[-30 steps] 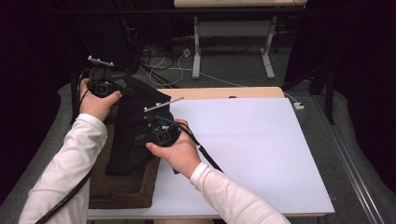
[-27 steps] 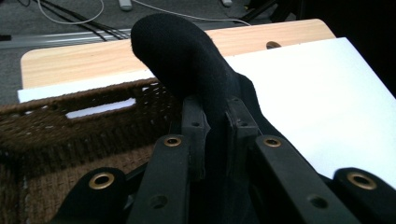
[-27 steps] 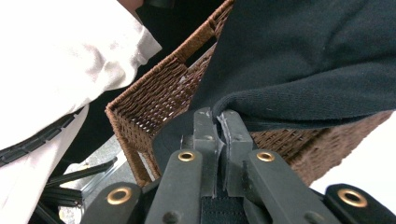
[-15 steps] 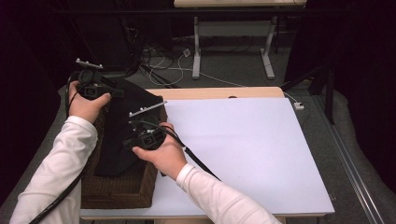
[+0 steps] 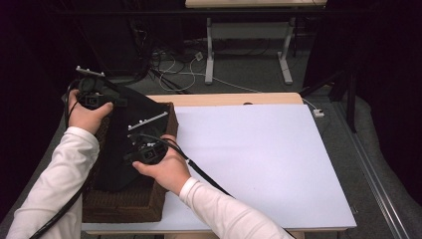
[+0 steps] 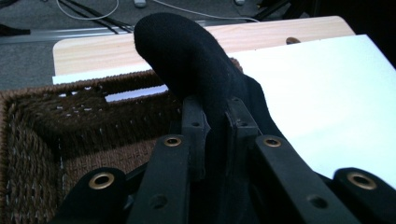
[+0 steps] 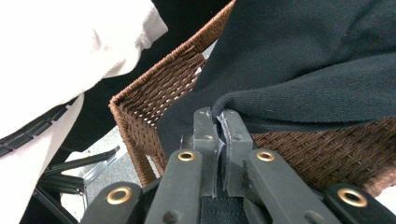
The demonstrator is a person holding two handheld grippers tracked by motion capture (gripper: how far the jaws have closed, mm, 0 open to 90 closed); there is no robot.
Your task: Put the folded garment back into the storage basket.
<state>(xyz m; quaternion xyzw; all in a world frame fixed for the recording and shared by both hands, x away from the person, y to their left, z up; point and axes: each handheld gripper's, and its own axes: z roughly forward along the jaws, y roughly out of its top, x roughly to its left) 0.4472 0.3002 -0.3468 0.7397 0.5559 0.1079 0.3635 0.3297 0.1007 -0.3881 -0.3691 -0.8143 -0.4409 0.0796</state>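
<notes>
A black cloth garment hangs over the brown wicker basket at the table's left end. My left gripper holds it up at the far side; in the left gripper view the jaws pinch a fold of black cloth that bulges above them. My right gripper grips the near part of the garment. In the right gripper view the black cloth is clamped between the nearly closed jaws, above the basket's wall.
A white board covers most of the wooden table, right of the basket. A white sleeve fills the left of the right gripper view. Cables and table legs lie on the grey floor behind.
Both hands have carried the garment leftward, off the white board and over the basket, sinking slightly. Both grips stay closed on the cloth.
</notes>
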